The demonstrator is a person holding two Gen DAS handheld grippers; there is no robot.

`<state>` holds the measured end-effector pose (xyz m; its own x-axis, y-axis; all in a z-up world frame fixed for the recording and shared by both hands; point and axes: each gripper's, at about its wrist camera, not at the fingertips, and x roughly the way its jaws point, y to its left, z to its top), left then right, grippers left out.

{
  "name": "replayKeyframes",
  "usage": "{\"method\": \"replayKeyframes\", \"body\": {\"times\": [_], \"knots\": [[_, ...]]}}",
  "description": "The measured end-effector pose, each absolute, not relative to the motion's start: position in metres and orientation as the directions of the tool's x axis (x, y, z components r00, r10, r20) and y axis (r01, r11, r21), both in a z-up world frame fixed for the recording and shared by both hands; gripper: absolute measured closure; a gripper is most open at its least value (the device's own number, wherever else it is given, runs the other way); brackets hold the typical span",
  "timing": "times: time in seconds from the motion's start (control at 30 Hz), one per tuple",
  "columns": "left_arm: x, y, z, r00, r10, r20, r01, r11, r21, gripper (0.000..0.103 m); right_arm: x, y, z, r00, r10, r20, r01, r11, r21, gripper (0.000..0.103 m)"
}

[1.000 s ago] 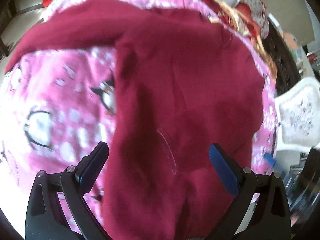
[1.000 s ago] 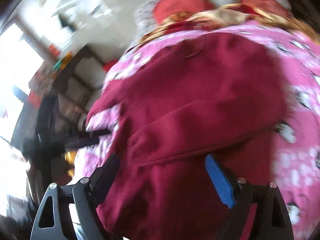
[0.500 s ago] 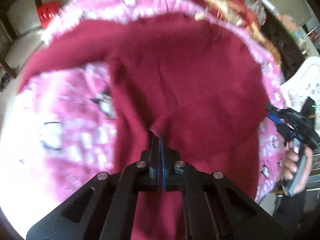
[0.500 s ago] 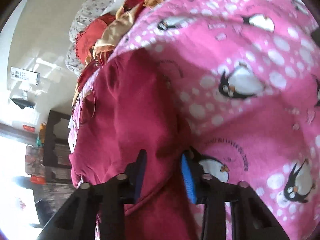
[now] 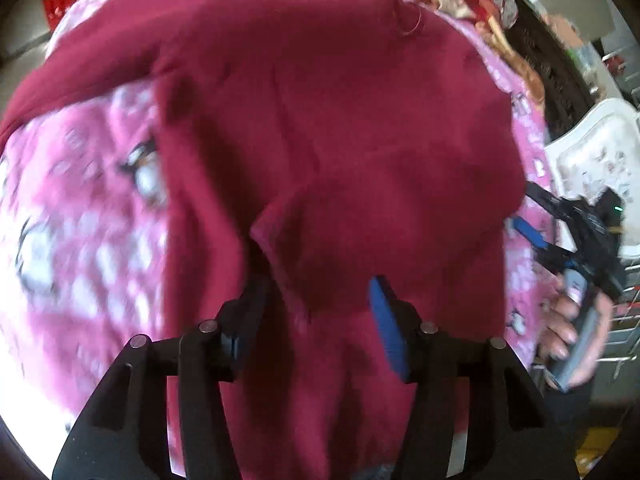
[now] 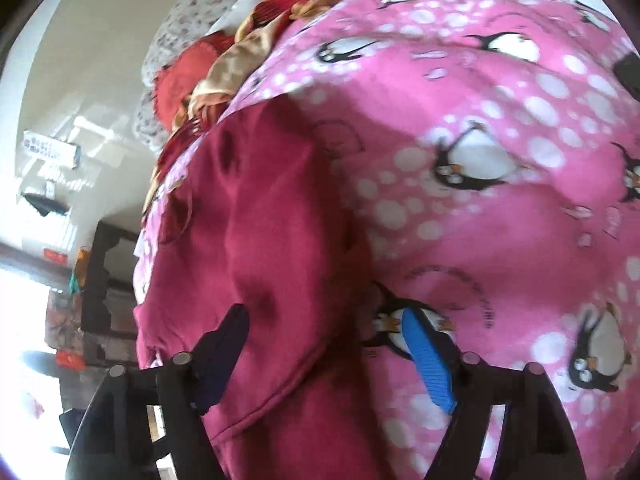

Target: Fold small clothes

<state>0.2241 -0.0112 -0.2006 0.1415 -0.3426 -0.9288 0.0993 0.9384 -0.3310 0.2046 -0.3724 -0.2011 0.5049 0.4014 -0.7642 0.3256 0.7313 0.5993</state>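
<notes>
My surface is a pink penguin blanket (image 6: 500,208), the maroon top (image 5: 340,140) spread toward its right edge. One flap is folded in; one sleeve still lies out. Left gripper (image 5: 316,320) and right gripper (image 6: 324,356) are opening, gripping nothing.

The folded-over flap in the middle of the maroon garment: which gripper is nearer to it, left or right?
Left. The left gripper hangs right over the flap, its jaws opening astride it. The right gripper is off at the maroon garment's side edge, jaws opening too.
</notes>
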Motion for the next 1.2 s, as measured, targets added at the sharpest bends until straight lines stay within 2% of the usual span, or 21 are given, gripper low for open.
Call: {"method": "replayKeyframes", "body": {"times": [0.1,0.17,0.2,0.23,0.3,0.37,0.4,0.47,0.5,0.53,0.63,0.73,0.8,0.87,0.93,1.0,1.1,1.13,1.2], "knots": [[0.25,-0.016,-0.203,0.14,-0.27,-0.953,0.122,0.959,-0.254,0.049,0.2,-0.377,-0.206,0.496,0.434,-0.752,0.334,0.704,0.627,0.026],[0.263,-0.02,-0.19,0.199,-0.174,-0.965,0.152,0.978,-0.145,0.049,0.196,-0.375,-0.207,0.487,0.449,-0.749,0.328,0.701,0.633,0.026],[0.27,-0.022,-0.186,0.225,-0.127,-0.966,0.172,0.981,-0.088,0.045,0.195,-0.371,-0.206,0.485,0.454,-0.748,0.316,0.706,0.634,0.026],[0.277,-0.027,-0.186,0.227,-0.095,-0.969,0.208,0.977,-0.047,0.035,0.195,-0.369,-0.205,0.48,0.458,-0.748,0.305,0.712,0.632,0.026],[0.287,-0.035,-0.199,0.164,-0.145,-0.976,0.281,0.955,-0.095,0.032,0.196,-0.362,-0.206,0.468,0.457,-0.756,0.286,0.731,0.619,0.032],[0.29,-0.04,-0.214,0.102,-0.175,-0.979,0.306,0.942,-0.136,0.032,0.198,-0.359,-0.208,0.459,0.456,-0.762,0.283,0.738,0.612,0.046],[0.29,-0.044,-0.222,0.083,-0.171,-0.982,0.325,0.936,-0.135,0.034,0.201,-0.358,-0.21,0.452,0.456,-0.767,0.289,0.738,0.609,0.049],[0.289,-0.045,-0.225,0.101,-0.167,-0.981,0.324,0.938,-0.126,0.04,0.202,-0.358,-0.214,0.443,0.447,-0.778,0.301,0.743,0.598,0.053],[0.289,-0.046,-0.224,0.106,-0.174,-0.979,0.324,0.937,-0.131,0.061,0.202,-0.359,-0.215,0.44,0.441,-0.782,0.305,0.746,0.593,0.054],[0.288,-0.044,-0.222,0.098,-0.194,-0.976,0.324,0.933,-0.153,0.087,0.202,-0.359,-0.215,0.441,0.44,-0.782,0.305,0.746,0.591,0.054],[0.289,-0.03,-0.216,0.084,-0.218,-0.972,0.31,0.933,-0.182,0.1,0.2,-0.364,-0.214,0.448,0.432,-0.782,0.31,0.746,0.59,0.054],[0.282,-0.003,-0.186,0.093,-0.306,-0.947,0.265,0.925,-0.273,0.1,0.202,-0.37,-0.211,0.458,0.418,-0.785,0.32,0.746,0.584,0.06],[0.272,0.02,-0.148,0.133,-0.382,-0.915,0.249,0.906,-0.342,0.1,0.204,-0.373,-0.206,0.462,0.417,-0.782,0.318,0.746,0.586,0.068],[0.259,0.032,-0.122,0.174,-0.401,-0.9,0.24,0.903,-0.356,0.1,0.205,-0.371,-0.197,0.474,0.42,-0.774,0.296,0.752,0.59,0.077],[0.25,0.048,-0.114,0.197,-0.41,-0.891,0.229,0.903,-0.365,0.1,0.206,-0.367,-0.192,0.477,0.422,-0.771,0.272,0.763,0.586,0.081],[0.24,0.045,-0.131,0.198,-0.356,-0.913,0.241,0.921,-0.307,0.1,0.209,-0.361,-0.195,0.469,0.443,-0.764,0.258,0.759,0.598,0.081],[0.234,0.036,-0.174,0.158,-0.16,-0.974,0.239,0.964,-0.119,0.099,0.214,-0.353,-0.211,0.454,0.458,-0.764,0.268,0.748,0.608,0.08],[0.233,0.034,-0.178,0.183,-0.093,-0.979,0.243,0.969,-0.047,0.099,0.215,-0.351,-0.213,0.454,0.462,-0.762,0.268,0.745,0.611,0.076],[0.226,0.033,-0.162,0.225,-0.115,-0.968,0.262,0.964,-0.053,0.099,0.211,-0.352,-0.212,0.466,0.469,-0.75,0.263,0.736,0.624,0.061]]}}
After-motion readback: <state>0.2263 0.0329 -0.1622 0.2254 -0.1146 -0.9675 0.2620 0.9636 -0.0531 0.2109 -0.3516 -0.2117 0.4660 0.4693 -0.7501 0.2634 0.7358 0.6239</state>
